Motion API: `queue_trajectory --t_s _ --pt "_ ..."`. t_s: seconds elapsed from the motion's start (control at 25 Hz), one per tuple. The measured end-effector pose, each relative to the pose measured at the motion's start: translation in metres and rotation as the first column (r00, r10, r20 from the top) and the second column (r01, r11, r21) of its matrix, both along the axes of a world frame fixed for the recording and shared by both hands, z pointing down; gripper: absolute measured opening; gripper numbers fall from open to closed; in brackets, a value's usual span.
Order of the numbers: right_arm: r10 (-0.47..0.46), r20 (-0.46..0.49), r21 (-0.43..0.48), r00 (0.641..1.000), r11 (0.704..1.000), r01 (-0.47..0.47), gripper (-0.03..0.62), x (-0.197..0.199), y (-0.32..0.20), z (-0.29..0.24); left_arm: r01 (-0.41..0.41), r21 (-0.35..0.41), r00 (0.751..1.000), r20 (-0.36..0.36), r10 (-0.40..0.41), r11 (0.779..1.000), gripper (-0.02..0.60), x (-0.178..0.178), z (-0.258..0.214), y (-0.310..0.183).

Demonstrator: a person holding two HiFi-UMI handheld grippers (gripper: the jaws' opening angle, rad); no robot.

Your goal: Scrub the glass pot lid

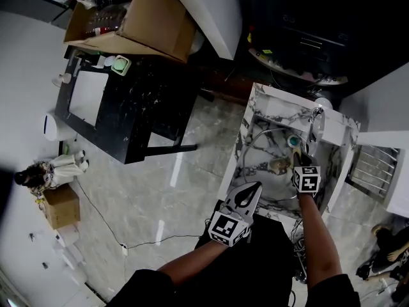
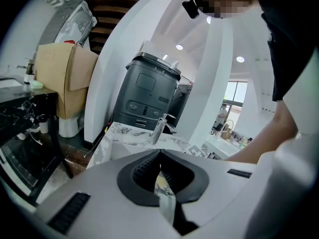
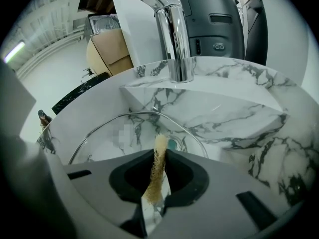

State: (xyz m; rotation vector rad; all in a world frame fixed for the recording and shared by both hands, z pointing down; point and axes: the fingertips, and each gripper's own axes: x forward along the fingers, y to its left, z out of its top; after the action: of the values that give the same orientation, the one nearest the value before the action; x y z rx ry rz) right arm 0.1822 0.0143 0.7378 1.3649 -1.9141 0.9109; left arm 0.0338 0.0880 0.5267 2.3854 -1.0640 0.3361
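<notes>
Little scrubbing shows yet — right hand-held gripper clamps a fibrous pad over the glass pot lid (left hand-held gripper pressed together, empty).

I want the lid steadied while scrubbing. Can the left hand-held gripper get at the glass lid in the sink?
Probably yes: the left hand-held gripper hangs at the sink's near rim, with nothing between it and the glass lid, but its jaws are shut.
</notes>
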Motion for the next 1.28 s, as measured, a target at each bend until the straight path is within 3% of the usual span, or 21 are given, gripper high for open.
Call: queue_trajectory --t_s 0.72,1.28 --pt "-0.044 -0.119 -0.066 0.992 0.997 0.037 0.057 0.011 0.026 0.000 -0.009 0.002 1.000 -0.018 0.010 1.000 0.017 -0.009 -0.002 0.019" --pt "-0.041 -0.107 -0.125 0.993 0.992 0.027 0.057 0.008 0.056 0.000 -0.046 0.008 0.999 -0.026 0.046 0.999 0.017 -0.006 -0.003 0.022"
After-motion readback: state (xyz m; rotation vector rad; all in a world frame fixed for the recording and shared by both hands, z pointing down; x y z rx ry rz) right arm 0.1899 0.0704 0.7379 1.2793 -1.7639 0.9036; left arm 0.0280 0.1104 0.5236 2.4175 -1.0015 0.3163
